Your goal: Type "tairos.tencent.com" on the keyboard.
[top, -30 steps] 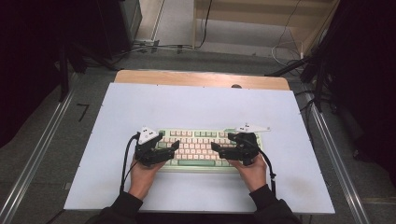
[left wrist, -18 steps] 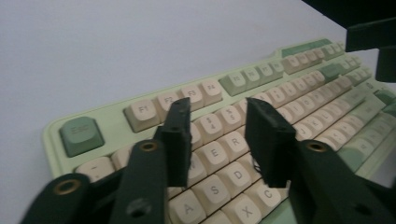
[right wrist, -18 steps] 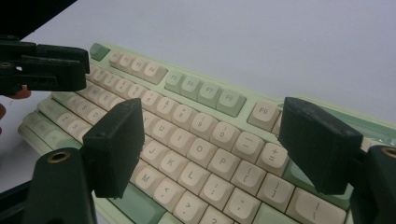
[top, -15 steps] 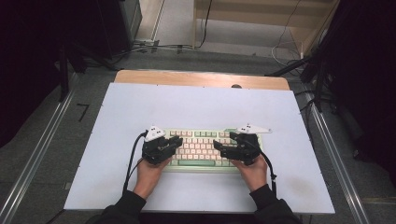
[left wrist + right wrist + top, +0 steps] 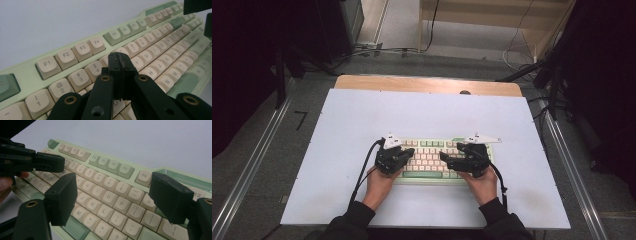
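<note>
With your left gripper (image 5: 120,62) pinched shut, empty, over the pale green and cream keyboard (image 5: 437,159) at lower centre and your right gripper (image 5: 112,200) spread wide, blunt tips could hit neighbouring keys.

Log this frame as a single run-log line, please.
scene: keyboard on white table | left hand-held gripper: shut, empty, over the keys | right hand-held gripper: open, empty, above the keys

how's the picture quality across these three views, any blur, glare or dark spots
High view: the white table is evenly lit, its surroundings dark, the keyboard soft and small. Left gripper view: near keys sharp, far keys blurred; the left gripper, shut with nothing between its fingers, is slightly soft. Right gripper view: the right gripper's fingers loom large and dark; key legends readable, no glare.
</note>
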`<state>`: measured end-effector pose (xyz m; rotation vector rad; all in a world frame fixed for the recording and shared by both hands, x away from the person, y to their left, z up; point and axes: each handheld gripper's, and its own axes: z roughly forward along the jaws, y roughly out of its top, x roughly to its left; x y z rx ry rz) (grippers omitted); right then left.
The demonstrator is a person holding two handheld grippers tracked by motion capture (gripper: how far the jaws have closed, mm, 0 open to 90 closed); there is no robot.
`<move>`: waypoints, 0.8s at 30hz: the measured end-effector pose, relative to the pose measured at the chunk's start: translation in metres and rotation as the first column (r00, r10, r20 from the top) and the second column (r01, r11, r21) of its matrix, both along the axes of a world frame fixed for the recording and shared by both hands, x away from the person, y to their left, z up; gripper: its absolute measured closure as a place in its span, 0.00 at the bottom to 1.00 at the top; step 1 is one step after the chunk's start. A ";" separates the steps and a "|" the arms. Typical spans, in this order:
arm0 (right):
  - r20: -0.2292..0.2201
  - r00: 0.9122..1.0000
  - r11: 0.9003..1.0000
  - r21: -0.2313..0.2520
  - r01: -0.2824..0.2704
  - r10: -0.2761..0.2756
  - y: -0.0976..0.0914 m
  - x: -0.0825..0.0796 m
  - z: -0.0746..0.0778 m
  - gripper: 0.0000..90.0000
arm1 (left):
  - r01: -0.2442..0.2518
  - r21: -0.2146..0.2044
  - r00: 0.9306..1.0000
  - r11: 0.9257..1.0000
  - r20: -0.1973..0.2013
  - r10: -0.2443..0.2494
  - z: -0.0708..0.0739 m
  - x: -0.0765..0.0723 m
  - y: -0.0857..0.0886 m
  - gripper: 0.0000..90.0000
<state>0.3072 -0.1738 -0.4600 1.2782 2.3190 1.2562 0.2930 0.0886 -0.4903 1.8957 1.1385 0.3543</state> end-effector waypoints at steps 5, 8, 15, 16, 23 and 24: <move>0.001 1.000 1.000 0.001 -0.001 0.001 0.000 0.000 0.000 0.24 | -0.009 0.016 1.000 1.000 -0.007 0.010 -0.001 0.001 0.000 1.00; -0.001 1.000 1.000 0.002 -0.002 0.002 0.000 -0.001 0.000 0.24 | -0.016 0.015 1.000 1.000 -0.014 0.016 -0.001 0.001 0.000 1.00; -0.004 1.000 1.000 0.001 -0.002 0.002 0.001 0.000 -0.001 0.24 | -0.005 -0.002 0.999 1.000 -0.039 0.005 0.001 0.001 0.001 1.00; -0.001 1.000 1.000 0.001 -0.002 0.002 0.000 0.000 -0.001 0.24 | -0.004 -0.026 0.999 1.000 -0.032 0.003 0.003 0.000 0.002 0.97; 0.002 1.000 1.000 -0.002 0.001 -0.001 0.000 0.000 -0.001 0.25 | -0.033 -0.080 0.998 0.996 0.044 0.036 0.019 -0.009 0.015 0.44; 0.002 1.000 1.000 -0.002 0.001 -0.001 0.000 0.000 -0.001 0.25 | -0.042 -0.083 0.998 0.996 0.051 0.047 0.019 -0.009 0.016 0.44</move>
